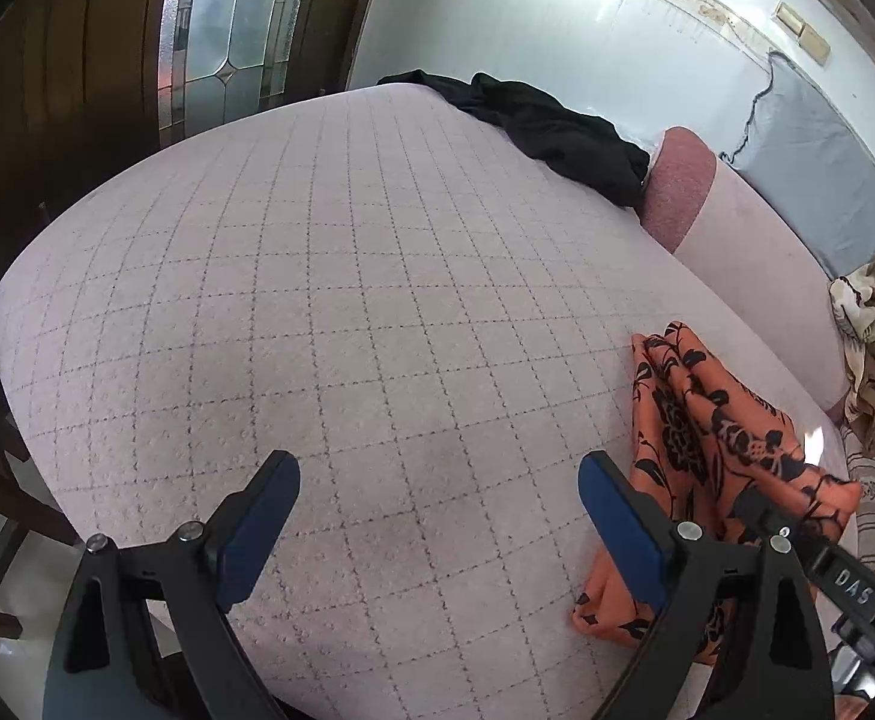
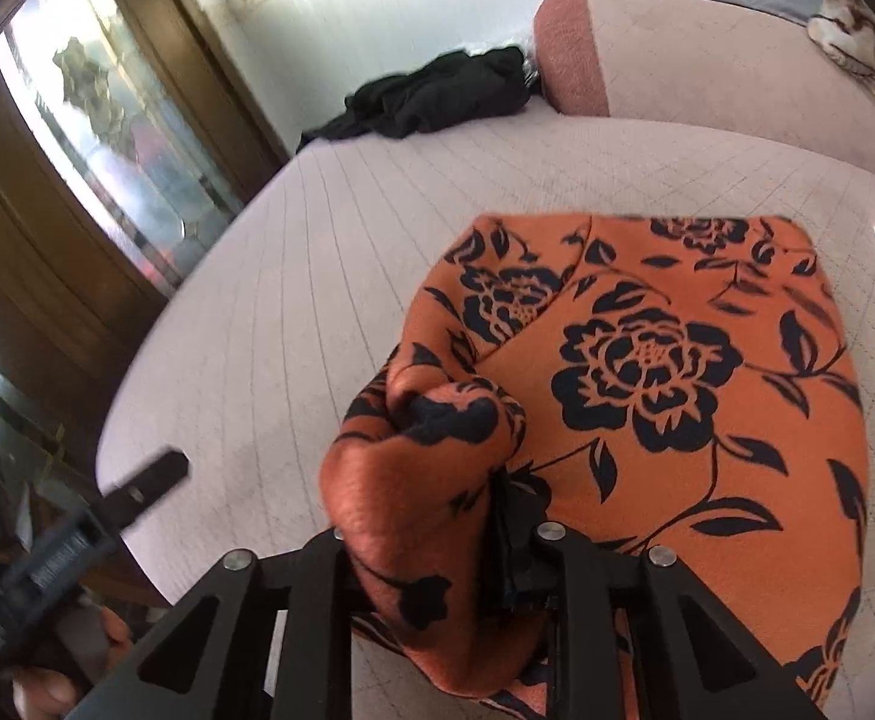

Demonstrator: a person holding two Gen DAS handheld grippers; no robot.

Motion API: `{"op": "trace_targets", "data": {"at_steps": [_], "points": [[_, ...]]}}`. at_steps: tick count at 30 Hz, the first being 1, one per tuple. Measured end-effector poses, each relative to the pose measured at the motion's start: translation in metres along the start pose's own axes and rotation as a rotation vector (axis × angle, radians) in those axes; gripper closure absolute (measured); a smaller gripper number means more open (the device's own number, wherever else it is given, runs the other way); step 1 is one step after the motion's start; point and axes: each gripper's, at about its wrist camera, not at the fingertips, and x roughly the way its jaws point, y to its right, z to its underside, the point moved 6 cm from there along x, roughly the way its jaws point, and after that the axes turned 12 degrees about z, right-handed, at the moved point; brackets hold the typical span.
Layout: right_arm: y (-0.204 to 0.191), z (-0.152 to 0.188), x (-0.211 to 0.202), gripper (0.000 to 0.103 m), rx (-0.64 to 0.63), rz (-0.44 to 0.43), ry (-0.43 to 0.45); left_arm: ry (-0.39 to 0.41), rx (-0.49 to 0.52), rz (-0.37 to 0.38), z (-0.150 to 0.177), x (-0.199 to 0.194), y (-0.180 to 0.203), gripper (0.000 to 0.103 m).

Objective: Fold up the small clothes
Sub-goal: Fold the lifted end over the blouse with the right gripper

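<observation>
Folding was judged partly done: the orange floral garment point(image 2: 647, 372) lay on the quilted bed point(image 1: 317, 300), one bunched edge clamped in the right tool point(image 2: 497, 540), while the left tool point(image 1: 437, 516) was held wide apart and empty; a black garment point(image 1: 545, 126) remained unfolded

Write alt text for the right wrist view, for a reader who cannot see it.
The right gripper is shut on a bunched edge of an orange garment with black flowers, which lies on a pale quilted bed. A crumpled black garment lies at the far edge beside a pink bolster.
</observation>
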Motion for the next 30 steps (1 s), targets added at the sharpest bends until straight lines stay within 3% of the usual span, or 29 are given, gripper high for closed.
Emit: {"op": "trace_targets", "data": {"at_steps": [3, 5, 6, 7, 8, 10, 17, 22, 25, 27, 28, 29, 30], "points": [[-0.007, -0.004, -0.003, 0.079, -0.003, -0.015, 0.025, 0.0, 0.009, 0.001, 0.0, 0.001, 0.003, 0.009], [-0.012, 0.006, 0.013, 0.073, -0.027, -0.034, -0.022, -0.003, 0.013, 0.001, 0.002, 0.001, 0.004, 0.009], [-0.015, 0.013, 0.024, 0.067, -0.048, -0.028, -0.051, -0.004, 0.014, 0.001, 0.002, 0.002, 0.004, 0.009], [-0.021, 0.02, 0.03, 0.046, -0.086, -0.032, -0.065, -0.004, 0.015, 0.002, 0.002, 0.002, 0.005, 0.009], [-0.028, 0.02, 0.022, 0.03, -0.133, -0.059, -0.019, -0.003, 0.017, 0.002, 0.003, 0.002, 0.005, 0.009], [-0.04, 0.019, 0.007, 0.022, -0.194, -0.095, 0.02, 0.002, 0.02, 0.005, 0.002, 0.0, 0.005, 0.009], [0.003, 0.009, -0.03, 0.022, 0.031, -0.225, 0.051, 0.036, 0.085, 0.107, 0.003, -0.011, 0.034, 0.009], [0.058, 0.015, -0.055, 0.022, 0.154, -0.219, 0.096, -0.019, 0.215, 0.254, 0.018, -0.014, 0.092, 0.009], [0.085, 0.027, -0.061, 0.022, 0.23, -0.216, 0.094, -0.081, 0.28, 0.244, 0.029, -0.001, 0.118, 0.009], [0.095, 0.028, -0.058, 0.022, 0.265, -0.221, 0.09, -0.123, 0.272, 0.229, 0.033, 0.011, 0.12, 0.01], [0.098, 0.028, -0.058, 0.022, 0.28, -0.231, 0.089, -0.153, 0.252, 0.217, 0.036, 0.019, 0.118, 0.023], [0.102, 0.03, -0.059, 0.022, 0.285, -0.24, 0.09, -0.187, 0.228, 0.212, 0.039, 0.026, 0.113, 0.045], [0.102, 0.03, -0.058, 0.022, 0.282, -0.247, 0.088, -0.229, 0.188, 0.21, 0.043, 0.034, 0.106, 0.057]]}}
